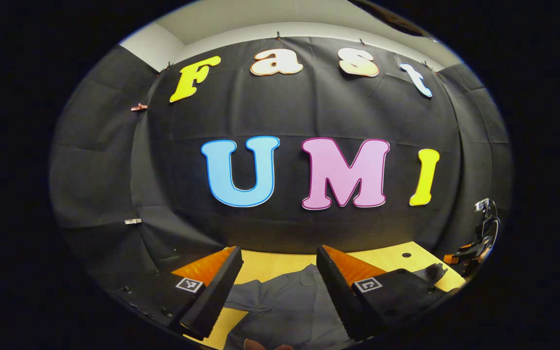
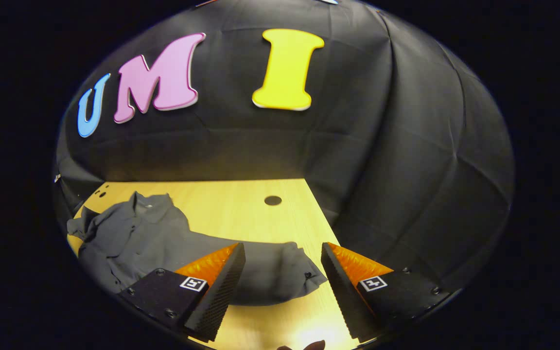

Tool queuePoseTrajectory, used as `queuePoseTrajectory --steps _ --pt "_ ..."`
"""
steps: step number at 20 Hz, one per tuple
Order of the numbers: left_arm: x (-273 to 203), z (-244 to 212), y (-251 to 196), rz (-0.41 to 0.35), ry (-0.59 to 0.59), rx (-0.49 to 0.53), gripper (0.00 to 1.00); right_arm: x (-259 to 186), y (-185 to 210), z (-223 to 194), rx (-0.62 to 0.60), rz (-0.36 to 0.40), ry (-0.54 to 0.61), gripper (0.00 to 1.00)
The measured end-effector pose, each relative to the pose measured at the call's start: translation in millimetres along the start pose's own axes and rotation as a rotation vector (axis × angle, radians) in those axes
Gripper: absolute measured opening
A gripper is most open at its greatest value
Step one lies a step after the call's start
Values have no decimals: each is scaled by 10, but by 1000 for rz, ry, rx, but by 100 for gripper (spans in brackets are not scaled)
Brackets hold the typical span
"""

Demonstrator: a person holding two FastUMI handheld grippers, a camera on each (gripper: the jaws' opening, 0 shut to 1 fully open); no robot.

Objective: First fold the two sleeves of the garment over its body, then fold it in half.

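A pale wooden worktop (image 2: 241, 209) is standing in a black-draped booth, a grey shirt (image 2: 134, 238) lying spread on it.

Left tongs (image 1: 277, 282) are hovering wide over the shirt's body; right tongs (image 2: 282, 282) are gaping wide, empty, above its outstretched sleeve (image 2: 280, 274).

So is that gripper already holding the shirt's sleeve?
No: in the right gripper view the right gripper is open above the sleeve, which lies flat on the table.

I'm seeing a matt, creased cloth shirt (image 2: 134, 238) lying on a smooth, glossy wooden table (image 2: 241, 209), glaring under light.
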State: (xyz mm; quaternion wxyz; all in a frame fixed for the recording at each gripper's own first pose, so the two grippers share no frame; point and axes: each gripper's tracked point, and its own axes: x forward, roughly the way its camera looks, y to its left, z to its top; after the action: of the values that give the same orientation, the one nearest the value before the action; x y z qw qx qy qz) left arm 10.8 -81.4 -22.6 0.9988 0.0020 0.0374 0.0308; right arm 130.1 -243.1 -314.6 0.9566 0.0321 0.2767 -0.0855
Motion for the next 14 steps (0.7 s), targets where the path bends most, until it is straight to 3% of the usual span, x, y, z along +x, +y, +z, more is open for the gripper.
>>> queuePoseTrajectory --steps 7,13,14 --pt "-70 -53 11 77 46 31 97 706 -327 -711 25 -10 178 98" --pt "-133 -54 62 116 59 50 97 890 -323 -1043 35 29 283 97" --pt "-149 -74 77 123 63 50 97 914 -294 -1021 37 37 270 91"
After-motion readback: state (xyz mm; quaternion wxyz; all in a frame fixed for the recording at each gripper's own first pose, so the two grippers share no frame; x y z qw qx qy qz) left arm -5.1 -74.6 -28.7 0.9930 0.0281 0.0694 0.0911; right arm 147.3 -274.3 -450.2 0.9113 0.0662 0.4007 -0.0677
